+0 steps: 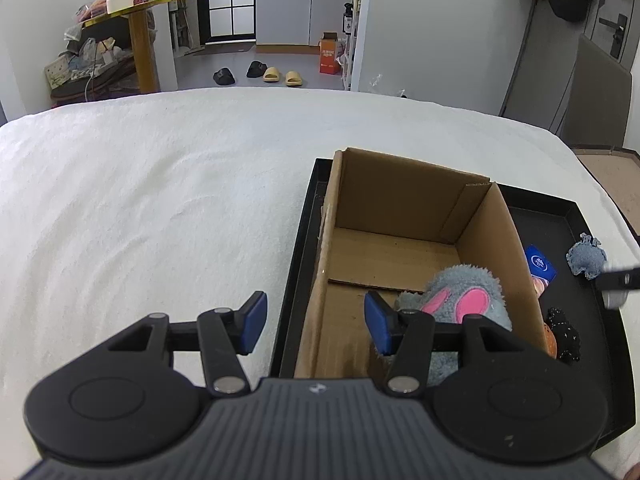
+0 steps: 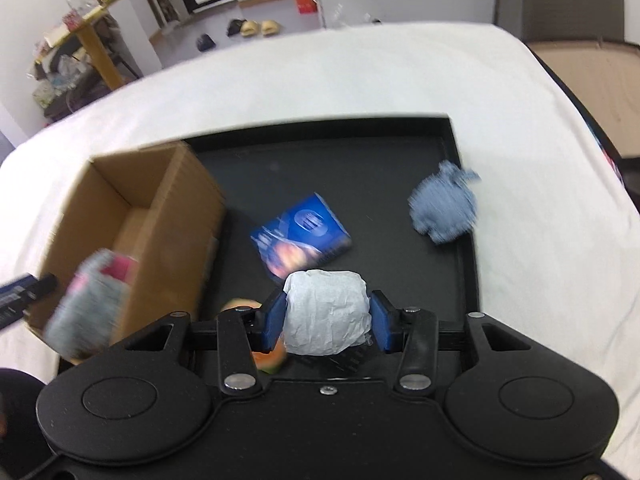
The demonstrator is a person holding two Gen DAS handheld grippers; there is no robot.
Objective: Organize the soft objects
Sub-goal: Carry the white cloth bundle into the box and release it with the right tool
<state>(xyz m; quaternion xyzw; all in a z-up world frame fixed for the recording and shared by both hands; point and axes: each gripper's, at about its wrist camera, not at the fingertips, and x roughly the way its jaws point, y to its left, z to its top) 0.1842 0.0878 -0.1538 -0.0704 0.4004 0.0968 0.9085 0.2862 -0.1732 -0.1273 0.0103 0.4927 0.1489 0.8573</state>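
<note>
**Inspector:** Right wrist view first. What do your tongs hold?

**Operator:** My right gripper is clamped on a crumpled white tissue wad, both blue pads pressed into its sides. It hangs above the near edge of the black tray. My left gripper stands half open and empty, poised over the near left wall of the cardboard box.

**Inspector:** Where do the other soft items lie?

**Operator:** The grey plush with pink ears is already inside the box, at its near right corner. The blue fabric piece lies by the tray's right edge, well apart from the box. A blue packet lies mid-tray just beside the box's right wall. A black speckled item and something orange lie near the tray's near edge; I cannot tell what the orange thing is.

**Inspector:** Risks from here?

**Operator:** In my judgement, the wad is light and compressible, so it may slip from the pads in a fast swing; the blur in this view suggests speed. Carried too low, it could catch the box's right wall and tip or shift the box. My left gripper stands close to the drop zone, so the two tongs could collide over the box.
</note>
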